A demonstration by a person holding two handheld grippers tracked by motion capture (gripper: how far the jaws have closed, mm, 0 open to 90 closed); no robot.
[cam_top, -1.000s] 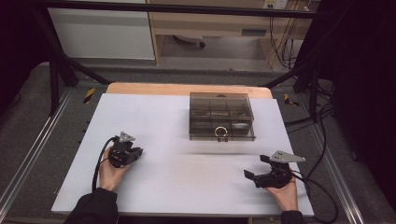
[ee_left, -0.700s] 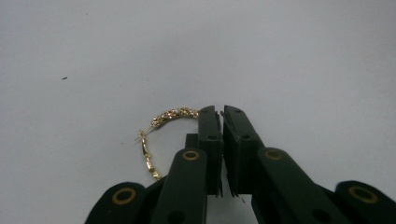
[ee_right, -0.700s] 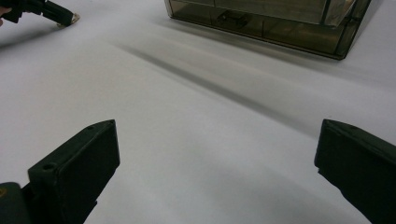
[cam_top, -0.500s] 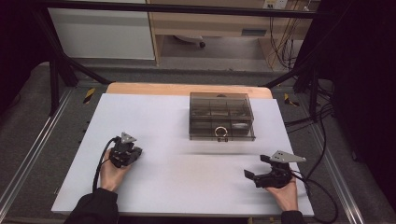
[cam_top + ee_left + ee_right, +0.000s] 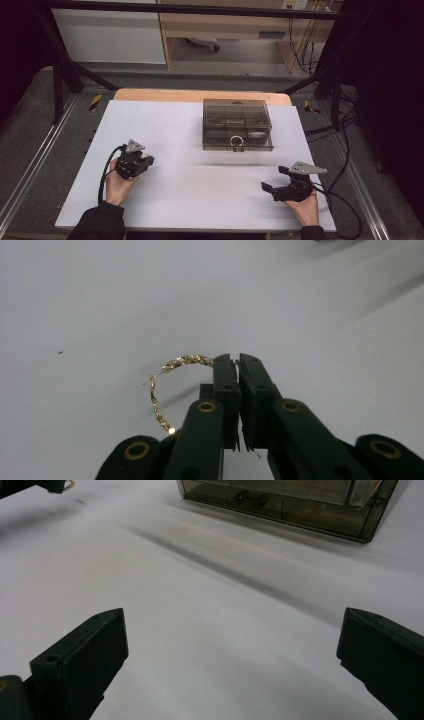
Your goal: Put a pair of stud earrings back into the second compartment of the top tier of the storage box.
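So, counting it up: two grippers, two gold hoop earrings, one smoky clear plastic box [image 5: 237, 125] with dividers, all on a white table [image 5: 200, 200].

The left gripper [image 5: 145, 162] sits on the near left of the table, held in the person's left hand [image 5: 120, 182]. From above you can't really make out what it's got. Its own view sorts that out: the two black jaws are pressed together on a twisted gold hoop earring [image 5: 167, 385], which sticks out to the left of the tips, just above the tabletop.

The right gripper [image 5: 274, 179] is at the near right, in the right hand [image 5: 305, 207], with a grey three-cornered plate on top. Jaws are spread wide with nothing between them, just bare table in the gap, and that's clear both from above and in its own view.

The box is toward the far middle of the table, lid closed as far as I can tell. The second hoop [image 5: 236, 141] shows at its near front wall in the high view; can't tell if it's inside or resting against the outside. The right gripper view catches the box's near edge [image 5: 300, 510] too, but the hoop isn't readable there.

Nothing lies between either gripper and the box. Cables [image 5: 345, 130] trail off the right side of the table.
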